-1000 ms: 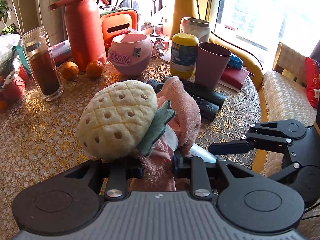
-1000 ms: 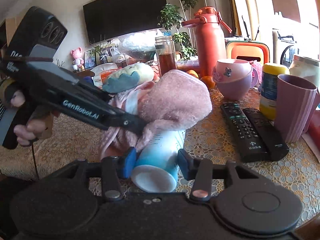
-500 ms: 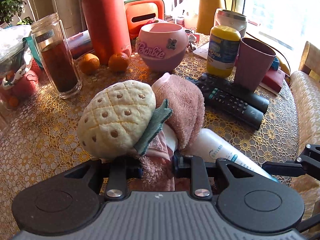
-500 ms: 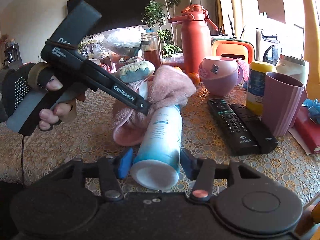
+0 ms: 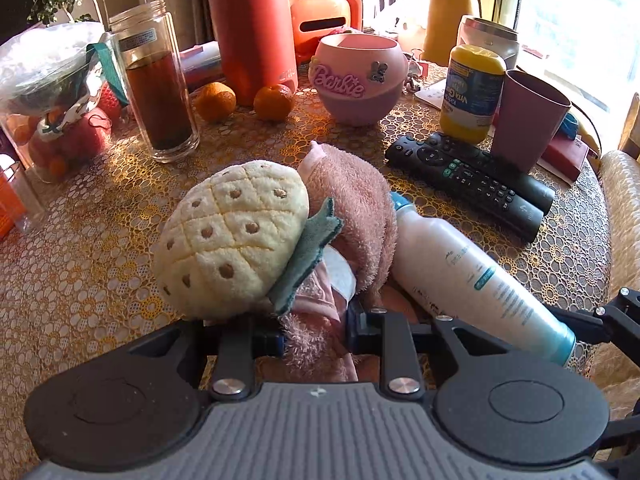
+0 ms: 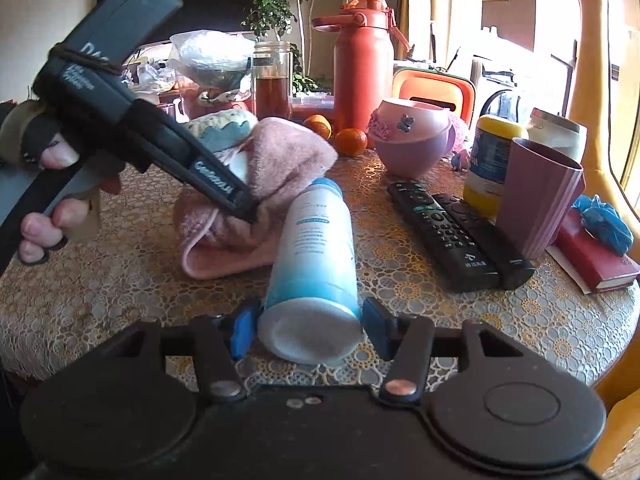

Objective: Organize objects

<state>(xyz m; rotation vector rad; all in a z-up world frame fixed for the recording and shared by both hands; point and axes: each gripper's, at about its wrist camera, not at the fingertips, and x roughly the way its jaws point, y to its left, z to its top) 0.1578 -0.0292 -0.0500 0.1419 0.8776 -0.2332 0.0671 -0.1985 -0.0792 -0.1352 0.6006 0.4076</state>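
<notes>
– Slipper [image 5: 352, 208] first: where does it sit, and who has it?

– Pink and fluffy, it lies mid-counter with a plush pineapple [image 5: 232, 240] on top. The left tool [image 5: 314, 336] is clenched on the fur at its near end. That is only a pinch of pile, so I judge the hold weak. On a lift, the pineapple's weight could sag the slipper or pull it free.

– What does it touch on its right?

– A white and blue bottle [image 5: 460, 268] lies on its side, its cap end against the slipper. Dragging the slipper could nudge the bottle and set it rolling.

– And the right tool [image 6: 310, 330]?

– Released. Its jaws have just been opening, and the bottle's base lies between the pads without being pressed. Nothing holds the bottle now.

– So where could it go?

– Rightward, into the two remotes [image 5: 472, 184], or off the near edge of the counter [image 5: 80, 280], which is close to its base. A careless pull-back of the right tool could clip the base and start that.

– Anything further right?

– A pink cup [image 5: 528, 120] stands beyond the remotes, probably safe.
</notes>
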